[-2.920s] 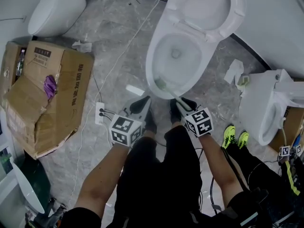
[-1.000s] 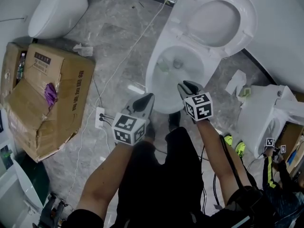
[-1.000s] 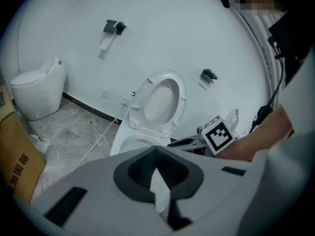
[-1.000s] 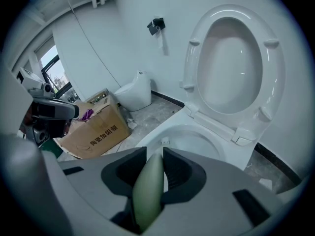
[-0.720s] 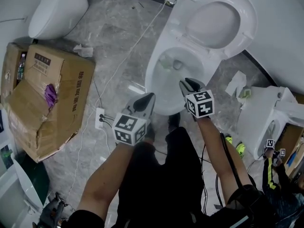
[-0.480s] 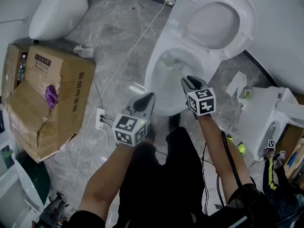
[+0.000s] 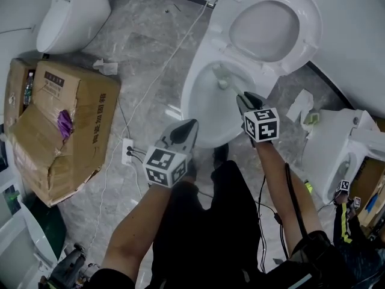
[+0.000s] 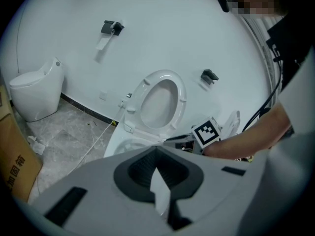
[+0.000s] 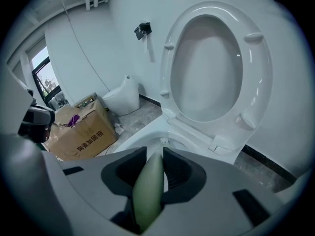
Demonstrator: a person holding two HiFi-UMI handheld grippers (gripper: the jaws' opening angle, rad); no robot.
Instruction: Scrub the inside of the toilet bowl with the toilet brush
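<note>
Head view, looking down past the person's legs: the left gripper is hanging nearest, just short of the front edge of the toilet bowl. Its claw is drawn in to a thin slit with nothing in it. It is taking no part in the job, and I judge it best held there, clear of the rim.

A little farther on, the right gripper is reaching over the bowl's right side. Its claw is clamping the pale green handle of the toilet brush. The right gripper view is showing that handle pinched squarely between the two jaws. The brush head is sitting inside the bowl, against the far wall just below the hinge of the raised seat.

Scrubbing looks to be under way at the back of the bowl. To do it well, I'd say the clamp needs to be firm enough that the slim handle is not twisting in the claw under pressure. The strokes should be sweeping round the wall and down toward the drain. The head should be staying below the rim so nothing is flicking out. The upright seat is standing just beyond the brush, so a long push could knock it.

Left of the bowl, a white cable is trailing across the floor toward the wall, apart from all this.
</note>
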